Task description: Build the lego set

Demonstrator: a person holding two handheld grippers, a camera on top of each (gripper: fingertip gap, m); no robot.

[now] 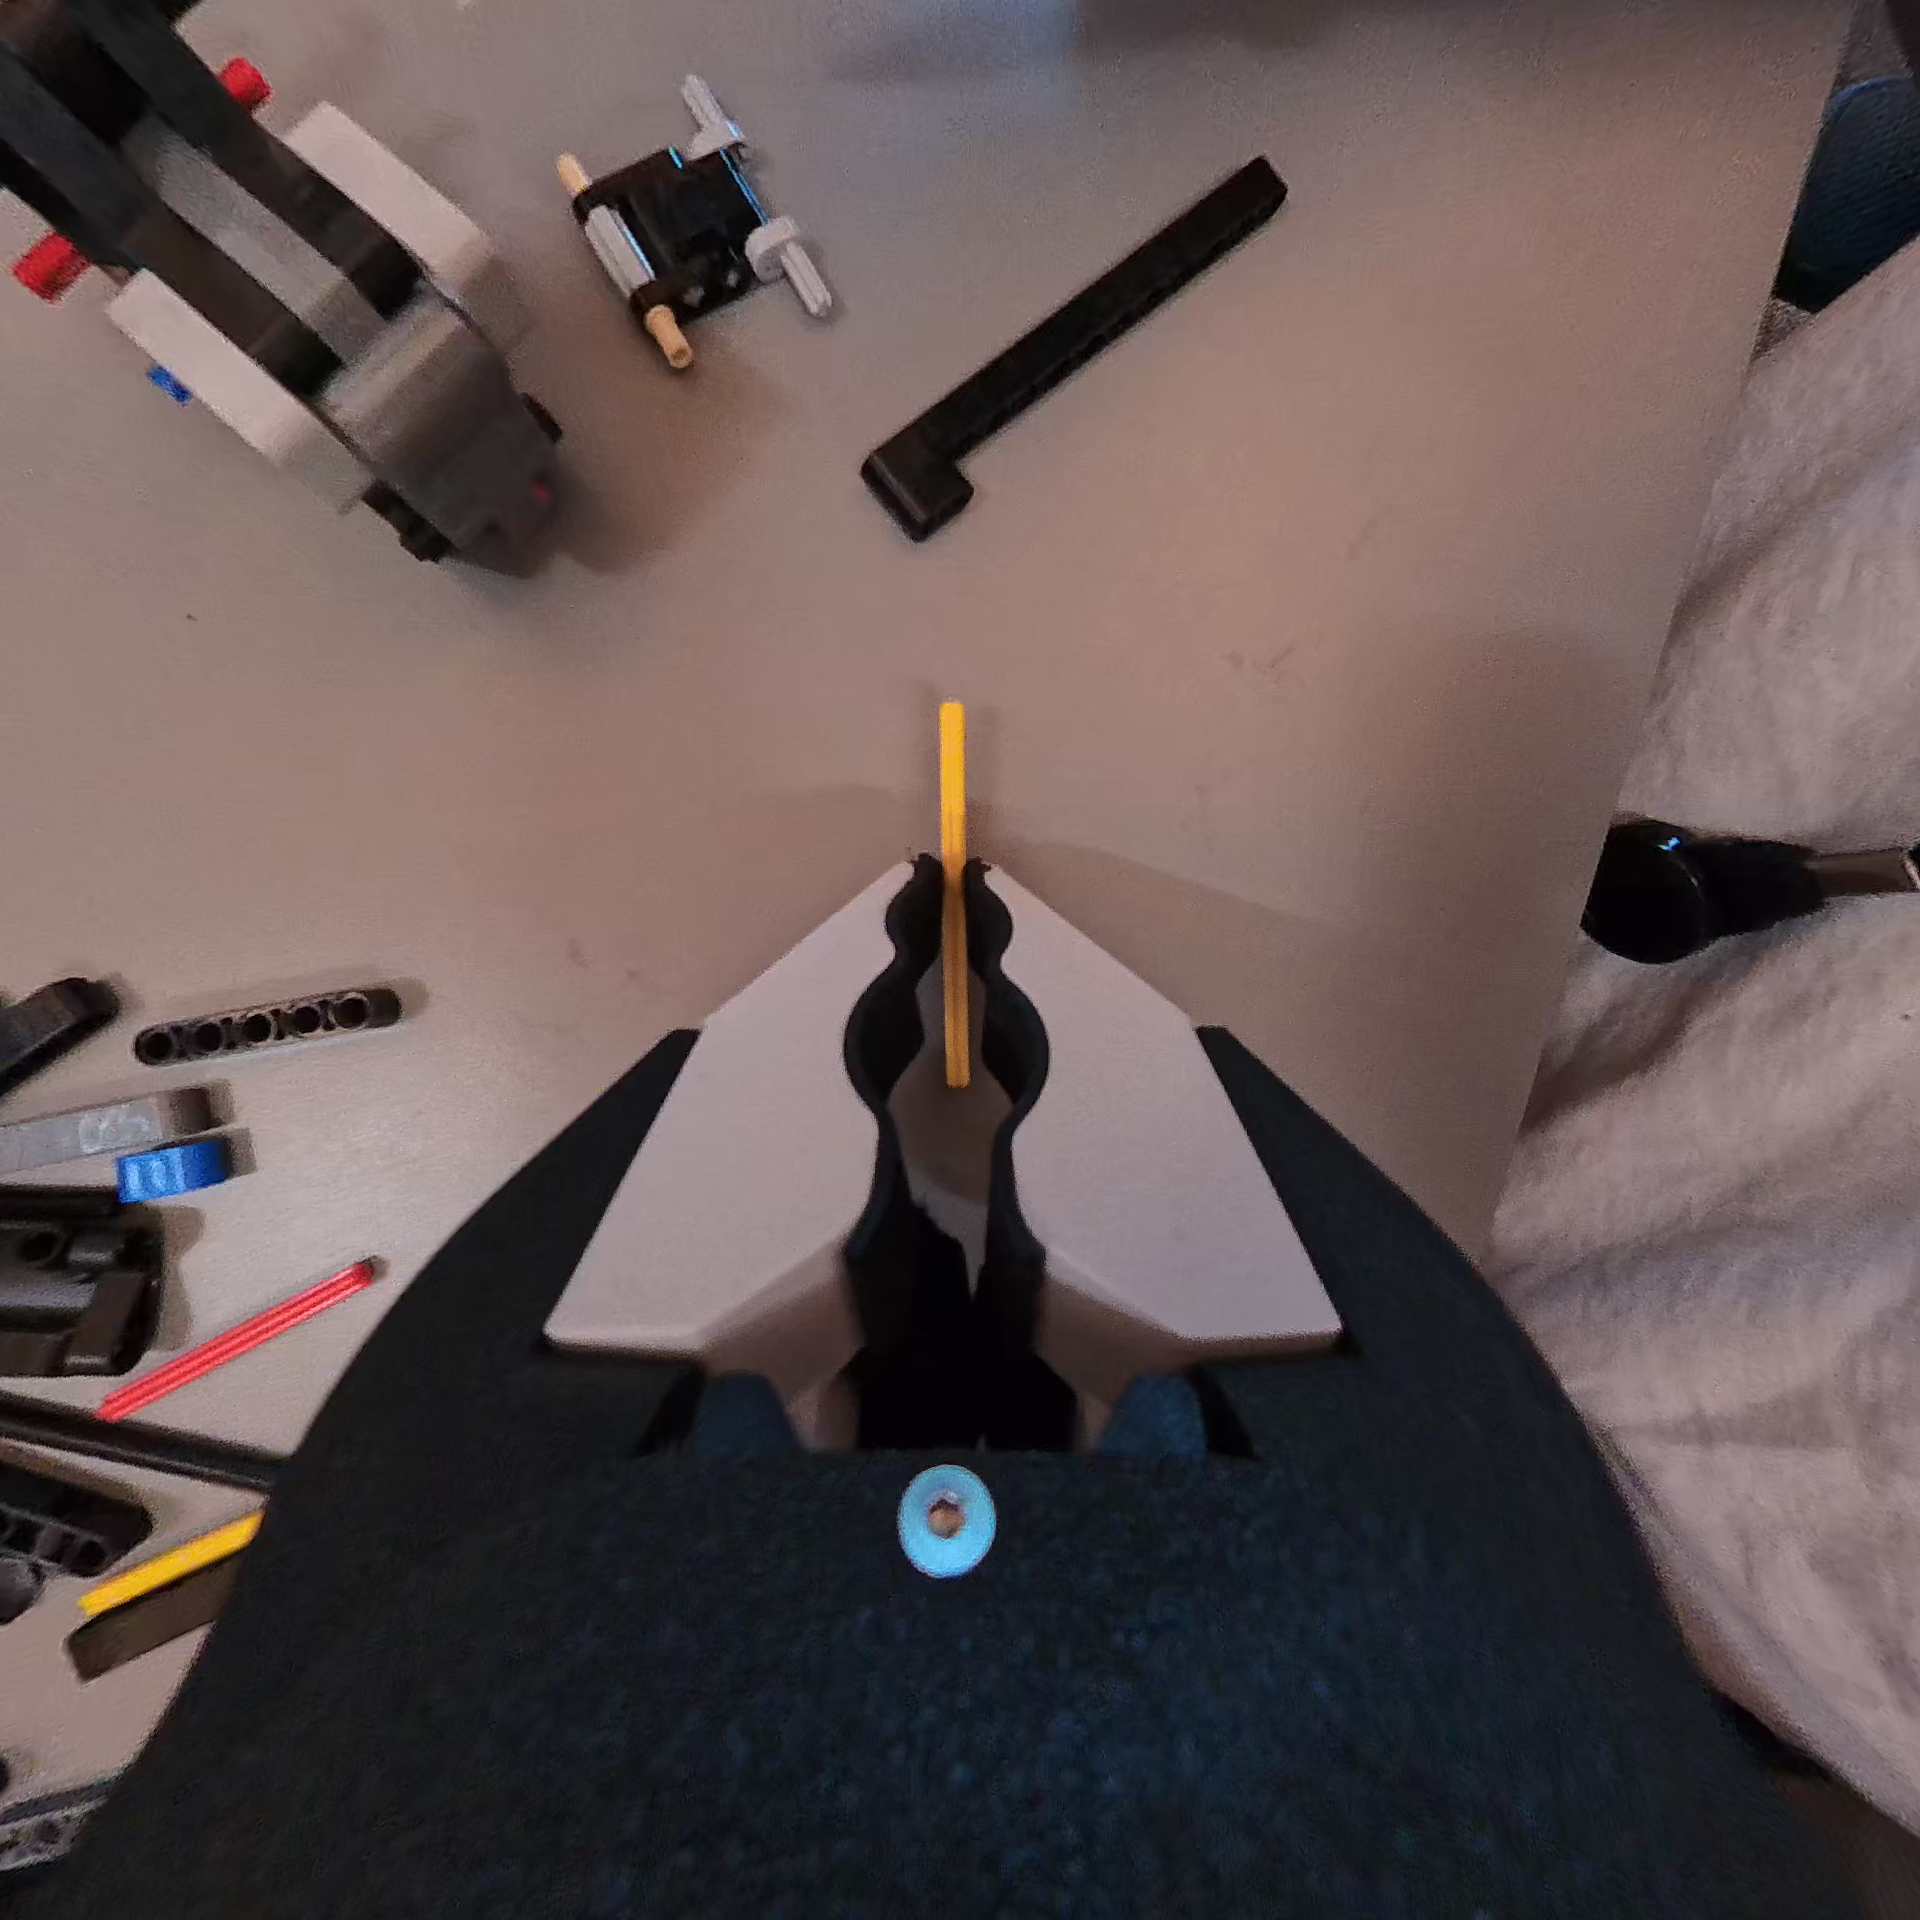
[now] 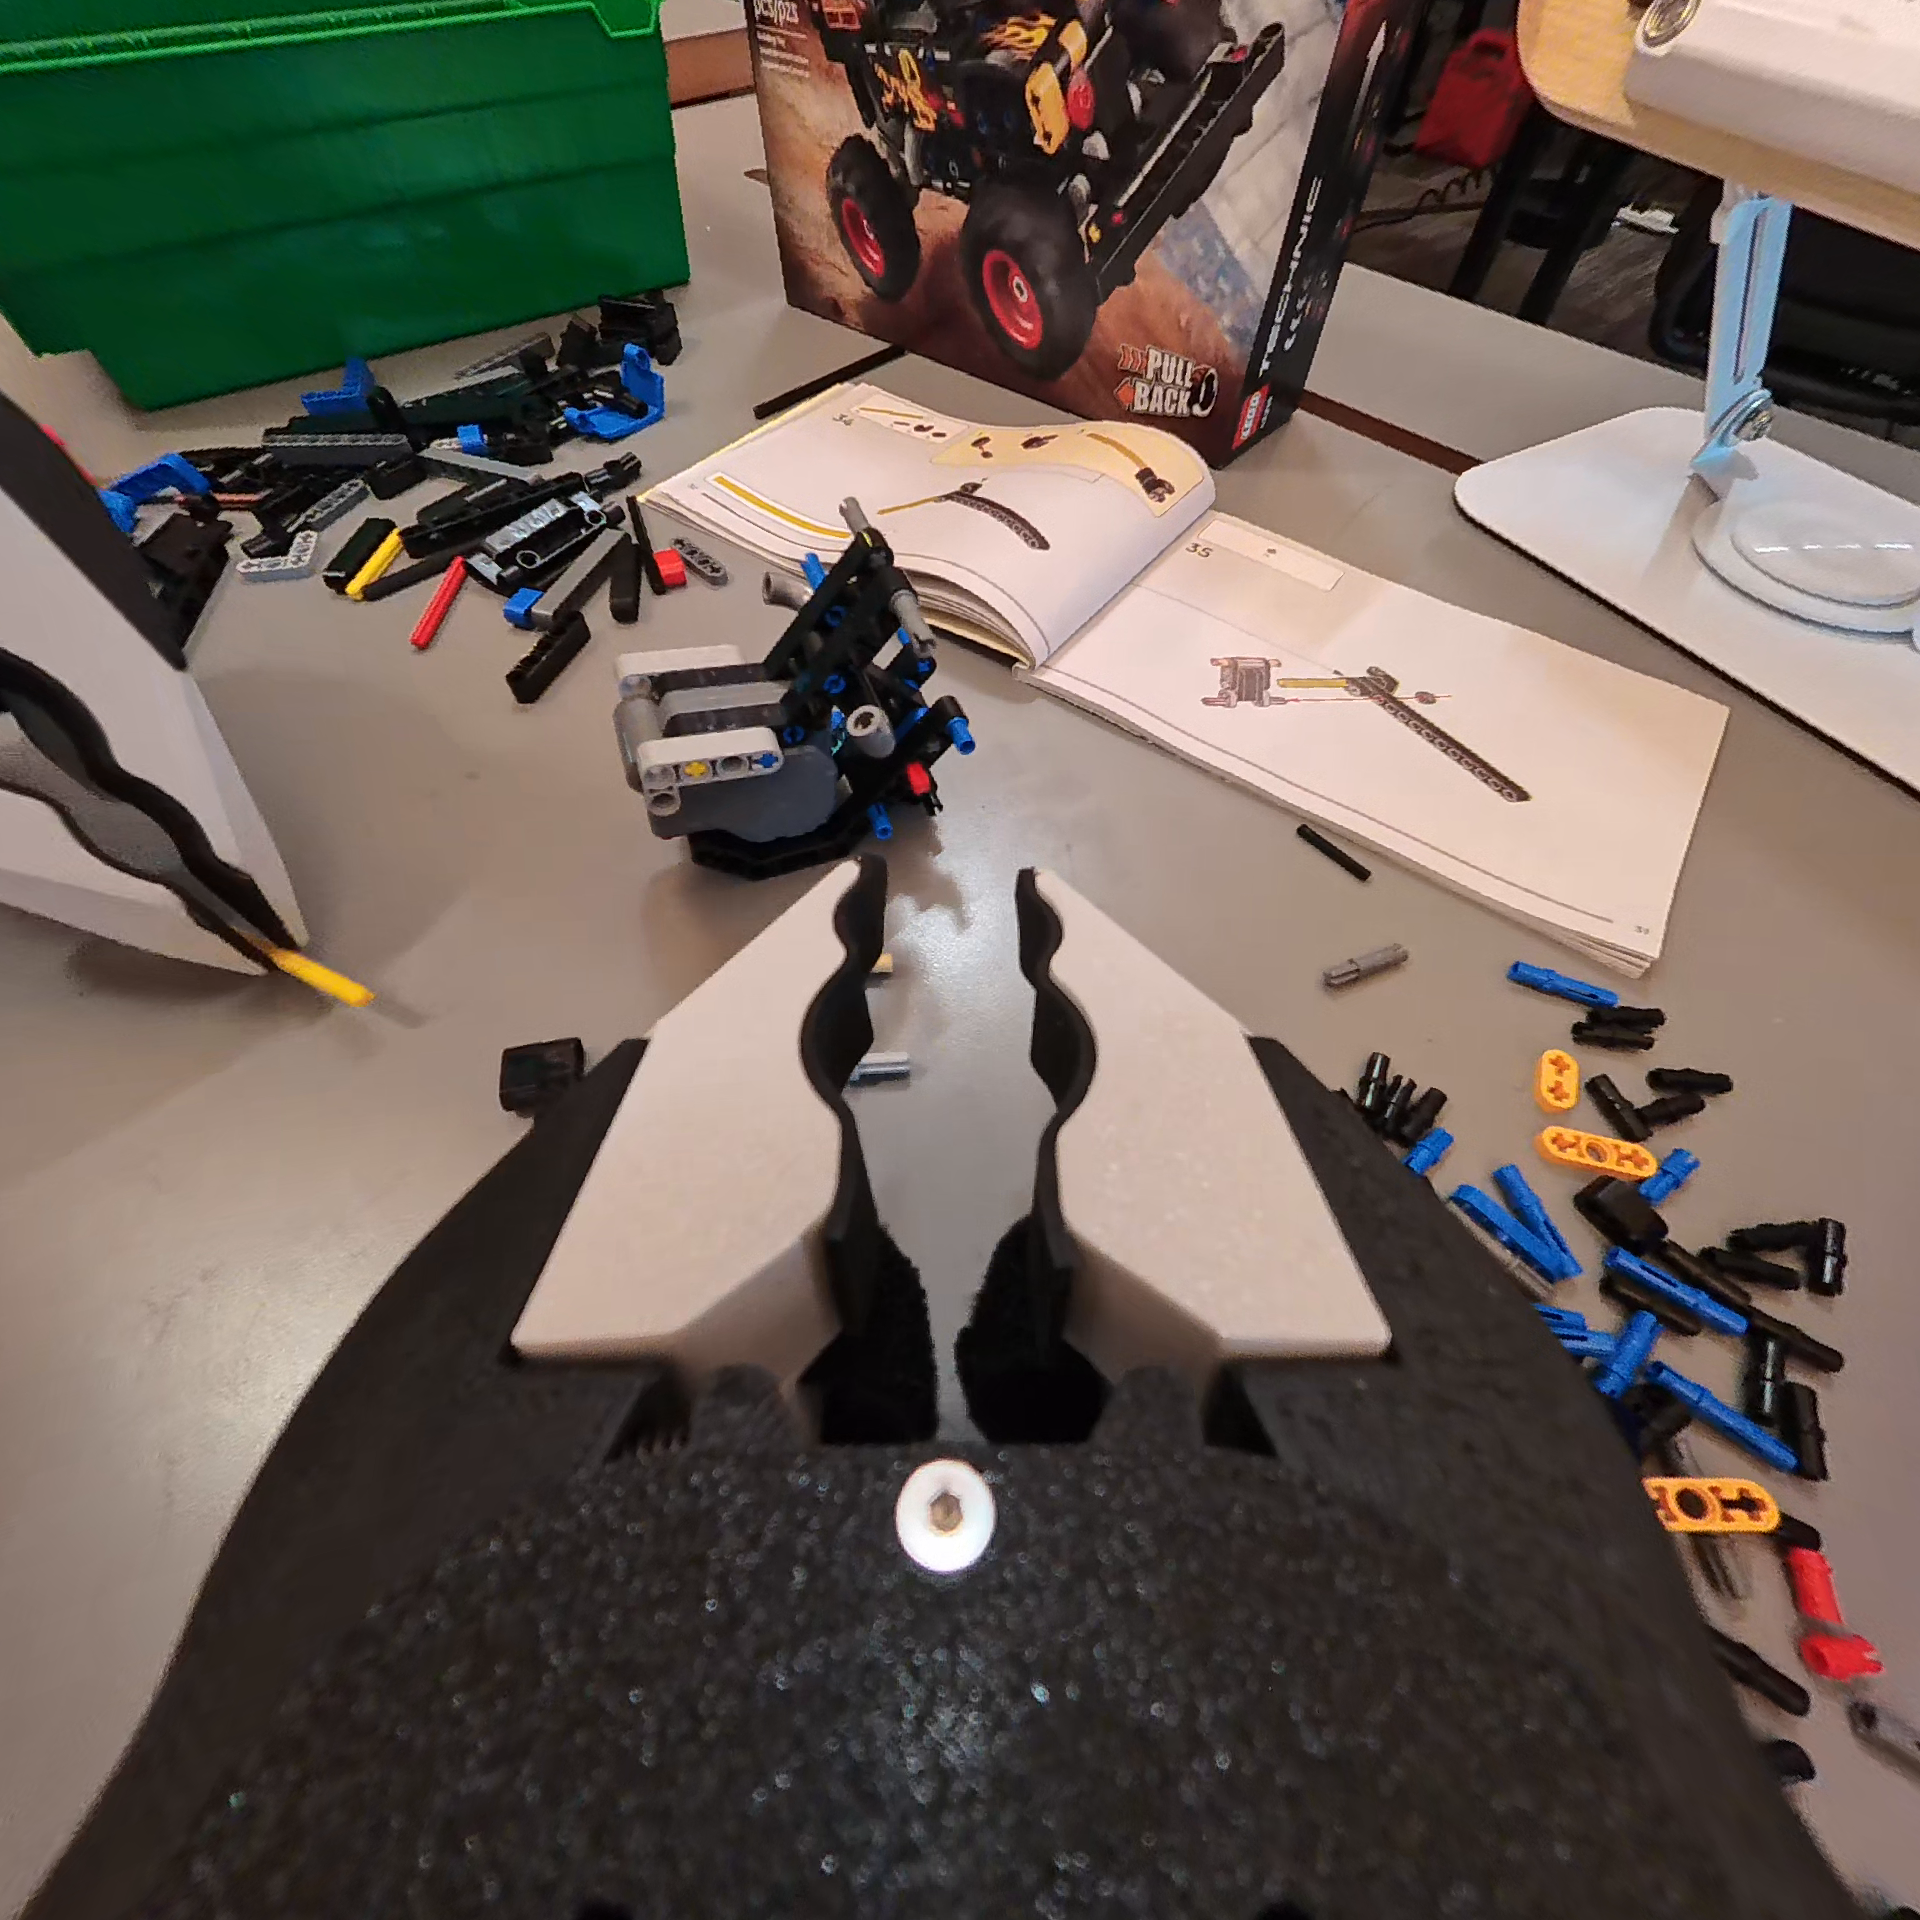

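Note:
My left gripper is shut on a long yellow axle and holds it above the grey table, tip pointing forward. It shows at the left edge of the right wrist view, with the yellow axle sticking out. My right gripper is open and empty, low over the table. The partly built grey and black model stands just beyond it; it also shows top left in the left wrist view. A small black sub-assembly with white pins and a long black L-shaped beam lie ahead of the left gripper.
An open instruction booklet and the set's box lie behind the model. A green bin stands back left, a pile of loose parts before it. Blue, black and orange pins are scattered right. A white lamp base sits far right.

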